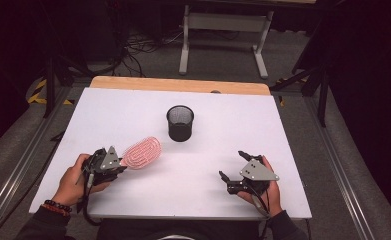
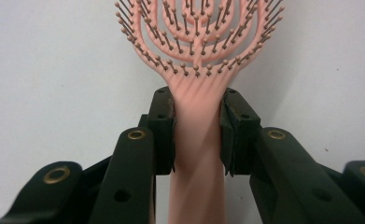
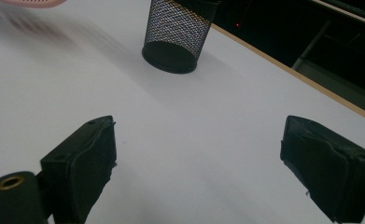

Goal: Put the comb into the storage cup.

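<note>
1. At the left of the table [image 1: 133, 107], the left gripper [image 2: 196, 100] is clamped on the handle of a pink hairbrush [image 1: 141, 152]; the handle's lower end runs out of the left gripper view, and so does the top of the brush head.
2. Its head is an open lattice of curved ribs with dark-tipped bristles, held just above the white top.
3. Farther back, mid-table, stands a black mesh cup [image 1: 180, 123], its inside too dark to read.
4. Over on the right, the right gripper [image 1: 232, 167] has its jaws spread wide with nothing between them.
</note>
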Demonstrator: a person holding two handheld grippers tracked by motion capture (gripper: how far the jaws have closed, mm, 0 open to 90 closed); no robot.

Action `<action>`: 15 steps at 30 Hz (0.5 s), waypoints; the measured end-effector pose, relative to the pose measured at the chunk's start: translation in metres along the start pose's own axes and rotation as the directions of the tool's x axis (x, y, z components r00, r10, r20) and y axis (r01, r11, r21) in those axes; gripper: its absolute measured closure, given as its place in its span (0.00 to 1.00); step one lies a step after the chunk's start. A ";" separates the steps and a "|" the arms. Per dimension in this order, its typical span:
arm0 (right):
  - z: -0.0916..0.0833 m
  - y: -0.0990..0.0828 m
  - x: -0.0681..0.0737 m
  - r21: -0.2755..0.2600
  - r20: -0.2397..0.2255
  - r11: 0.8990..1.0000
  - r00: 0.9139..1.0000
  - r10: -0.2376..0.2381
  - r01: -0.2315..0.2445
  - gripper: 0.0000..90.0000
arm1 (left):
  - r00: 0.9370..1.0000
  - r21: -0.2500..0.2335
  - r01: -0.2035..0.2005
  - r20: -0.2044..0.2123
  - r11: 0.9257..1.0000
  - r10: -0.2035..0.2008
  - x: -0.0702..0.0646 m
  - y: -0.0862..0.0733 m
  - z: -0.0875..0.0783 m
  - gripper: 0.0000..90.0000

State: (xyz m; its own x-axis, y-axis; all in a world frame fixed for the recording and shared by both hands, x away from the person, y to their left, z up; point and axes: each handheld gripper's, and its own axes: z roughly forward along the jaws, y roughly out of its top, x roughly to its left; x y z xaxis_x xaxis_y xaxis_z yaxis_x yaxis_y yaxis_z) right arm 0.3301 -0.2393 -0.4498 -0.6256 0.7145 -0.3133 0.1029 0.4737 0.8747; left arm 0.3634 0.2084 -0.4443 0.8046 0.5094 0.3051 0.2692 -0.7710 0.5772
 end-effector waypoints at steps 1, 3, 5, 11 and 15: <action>0.000 0.000 0.000 0.001 0.001 1.000 1.000 -0.002 0.002 0.12 | 1.000 -0.010 0.005 -0.011 1.000 -0.005 0.001 0.000 -0.001 0.77; 0.000 0.000 -0.001 0.001 0.000 1.000 1.000 0.000 0.000 0.12 | 1.000 -0.019 0.006 -0.023 1.000 -0.007 0.001 -0.001 -0.003 0.77; 0.000 0.000 0.000 0.000 -0.001 1.000 1.000 0.000 0.000 0.12 | 0.999 -0.038 0.011 -0.034 0.999 -0.012 0.002 -0.001 -0.004 0.77; 0.000 0.000 -0.001 -0.002 0.012 1.000 1.000 0.001 -0.001 0.12 | 0.997 -0.097 0.015 -0.076 0.995 -0.022 0.002 -0.002 -0.009 0.77; -0.001 -0.001 -0.003 -0.009 0.028 1.000 0.999 0.017 -0.017 0.12 | 0.996 -0.117 0.021 -0.087 0.993 -0.031 0.004 -0.003 -0.012 0.77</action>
State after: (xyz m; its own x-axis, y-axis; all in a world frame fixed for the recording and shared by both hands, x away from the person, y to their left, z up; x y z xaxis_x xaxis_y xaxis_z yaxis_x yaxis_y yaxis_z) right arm 0.3310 -0.2421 -0.4497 -0.6019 0.7366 -0.3086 0.1067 0.4572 0.8830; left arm 0.3598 0.2177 -0.4358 0.7468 0.5645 0.3517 0.2222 -0.7101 0.6681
